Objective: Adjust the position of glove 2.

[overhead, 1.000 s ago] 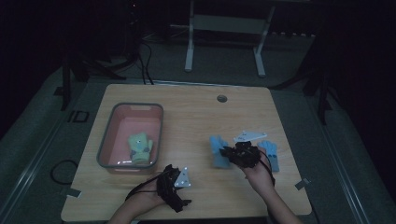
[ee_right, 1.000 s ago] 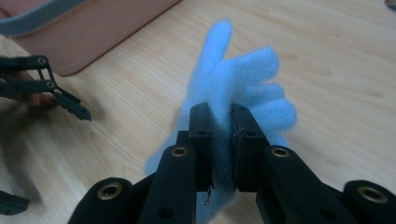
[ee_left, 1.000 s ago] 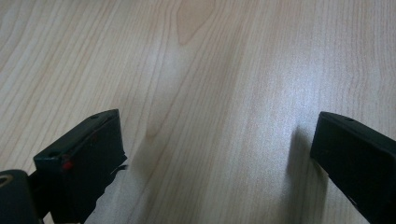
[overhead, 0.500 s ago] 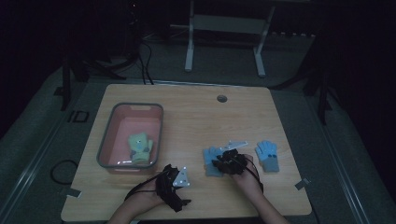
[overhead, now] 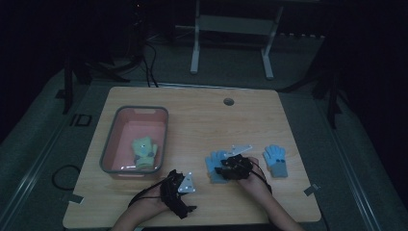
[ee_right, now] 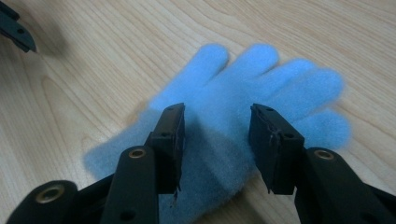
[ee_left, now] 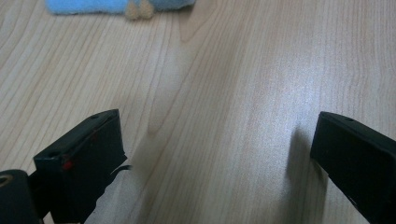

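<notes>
On the far left of the surface (overhead: pixel 202 115) I see the pink bin (overhead: pixel 111 156), with a pale green glove (overhead: pixel 144 152) lying inside it toward the near end. Just right of the bin's near corner sits my left tool (overhead: pixel 179 185), low over bare wood close to the near edge; in the left gripper view its jaws are spread wide with nothing but wood grain between them, and a scrap of blue fabric (ee_left: pixel 116 5) lies at the top edge of that view. Right of that is the first blue glove (overhead: pixel 215 166), flat on the surface with its fingers pointing away from me. My right tool (overhead: pixel 233 167) is down over its cuff end; in the right gripper view the glove (ee_right: pixel 252 93) runs between the two jaws, which have just been opening and now stand part-spread on either side of the palm. The pads look to rest on the fabric rather than pinch it, though the high view is too dim to confirm that. Farther right, apart from the first, the second blue glove (overhead: pixel 276 160) lies flat, showing a grey cuff.
</notes>
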`<state>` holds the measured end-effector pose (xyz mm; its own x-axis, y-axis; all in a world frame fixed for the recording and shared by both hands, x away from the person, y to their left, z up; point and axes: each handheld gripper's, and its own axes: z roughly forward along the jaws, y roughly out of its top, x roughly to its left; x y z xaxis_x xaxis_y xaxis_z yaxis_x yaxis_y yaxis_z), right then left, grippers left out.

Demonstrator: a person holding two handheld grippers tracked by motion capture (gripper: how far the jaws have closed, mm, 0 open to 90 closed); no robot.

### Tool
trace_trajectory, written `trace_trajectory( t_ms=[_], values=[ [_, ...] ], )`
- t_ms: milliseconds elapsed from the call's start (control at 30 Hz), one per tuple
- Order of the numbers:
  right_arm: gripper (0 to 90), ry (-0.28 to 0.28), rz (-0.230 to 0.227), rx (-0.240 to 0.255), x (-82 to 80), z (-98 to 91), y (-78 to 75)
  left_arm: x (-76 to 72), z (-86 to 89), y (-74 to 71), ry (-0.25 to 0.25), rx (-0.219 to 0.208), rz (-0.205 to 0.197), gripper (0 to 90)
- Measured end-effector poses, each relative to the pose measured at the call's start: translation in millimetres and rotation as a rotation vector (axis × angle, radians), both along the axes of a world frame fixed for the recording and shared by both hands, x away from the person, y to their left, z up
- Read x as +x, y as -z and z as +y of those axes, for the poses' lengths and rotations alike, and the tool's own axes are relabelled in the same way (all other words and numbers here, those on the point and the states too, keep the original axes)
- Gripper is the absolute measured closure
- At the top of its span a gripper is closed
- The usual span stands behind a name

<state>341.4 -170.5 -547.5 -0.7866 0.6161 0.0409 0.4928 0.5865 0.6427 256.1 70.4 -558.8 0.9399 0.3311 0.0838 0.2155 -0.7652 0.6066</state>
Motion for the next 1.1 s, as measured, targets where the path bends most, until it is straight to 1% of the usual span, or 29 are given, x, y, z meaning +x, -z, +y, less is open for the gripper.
trace_trajectory(
  t_ms=[100,167,200,267,400,533,667,767,867,1000,1100],
  values=[
    [56.0,0.0,-0.013,0.011,-0.9,-2.6,-7.2,0.0,0.1,-0.1,0.001,-0.003,0.001,3.0],
    [55.0,0.003,-0.021,0.026,-1.7,-8.2,-14.6,0.3,0.0,-0.3,0.004,0.0,0.0,3.0],
    [54.8,0.005,-0.033,0.032,-1.9,-12.9,-19.2,-0.2,-0.3,0.0,0.002,-0.005,0.001,3.0],
    [54.8,0.008,-0.042,0.036,-2.0,-20.8,-25.6,-1.0,-0.7,0.1,0.011,0.001,-0.006,3.0],
    [55.1,0.034,-0.063,0.046,0.2,-44.1,-36.9,-0.8,-0.3,0.3,0.008,0.002,-0.008,3.0],
    [54.2,0.054,-0.089,0.035,1.1,-70.1,-44.5,-0.8,-0.5,0.3,0.012,0.002,-0.01,3.0],
    [53.3,0.08,-0.103,0.032,1.8,-97.9,-51.8,-0.5,-0.9,0.3,0.008,0.002,-0.009,3.0],
    [53.9,0.086,-0.102,0.012,3.5,-118.2,-55.1,-0.5,-0.5,0.2,0.01,0.005,-0.006,3.0],
    [54.2,0.081,-0.082,-0.005,6.5,-139.6,-54.5,-0.4,-0.4,0.4,0.011,0.006,-0.004,3.0],
    [53.5,0.098,-0.051,-0.026,11.3,-163.1,-47.7,-0.8,-0.2,0.4,0.015,0.005,-0.006,3.0],
    [53.2,0.115,-0.032,-0.036,14.3,-175.7,-40.7,-0.8,0.4,-0.1,0.017,-0.005,-0.004,2.9]
  ],
)
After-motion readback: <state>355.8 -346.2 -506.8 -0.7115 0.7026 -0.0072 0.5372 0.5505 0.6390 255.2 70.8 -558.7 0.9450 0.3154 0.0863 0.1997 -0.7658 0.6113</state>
